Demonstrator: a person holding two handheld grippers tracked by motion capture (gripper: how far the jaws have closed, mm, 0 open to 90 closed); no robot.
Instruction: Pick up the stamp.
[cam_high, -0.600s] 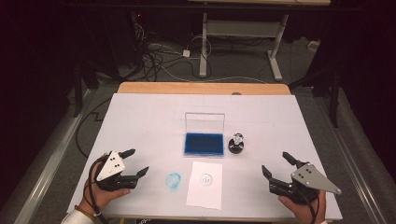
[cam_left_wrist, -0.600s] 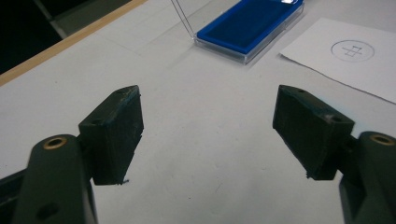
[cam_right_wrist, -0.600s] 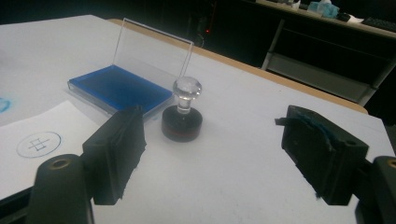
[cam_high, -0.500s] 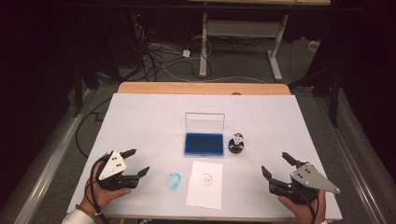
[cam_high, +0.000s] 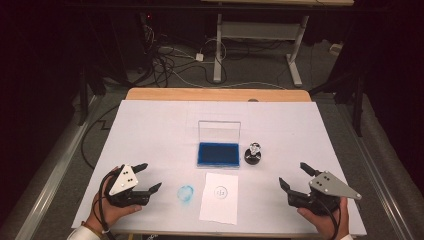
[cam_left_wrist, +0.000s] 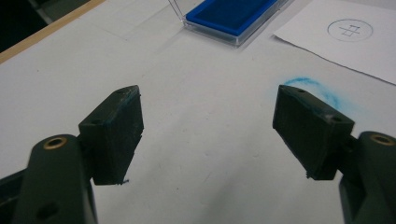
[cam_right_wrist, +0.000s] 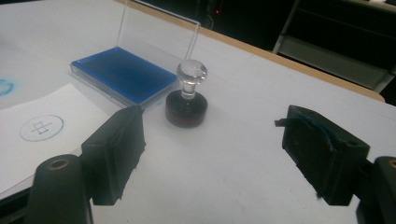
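stamp (cam_high: 253, 154) mid-frame, right of ink pad (cam_high: 218, 154) | small, stiff, slick knob, so grab the dark base | left hand-held gripper (cam_high: 148, 178) and right hand-held gripper (cam_high: 293, 175) both spread, holding nothing

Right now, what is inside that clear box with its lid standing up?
The clear box holds a dark blue ink pad, nothing lying on it. Its upright lid is see-through. What lies under the pad is covered.
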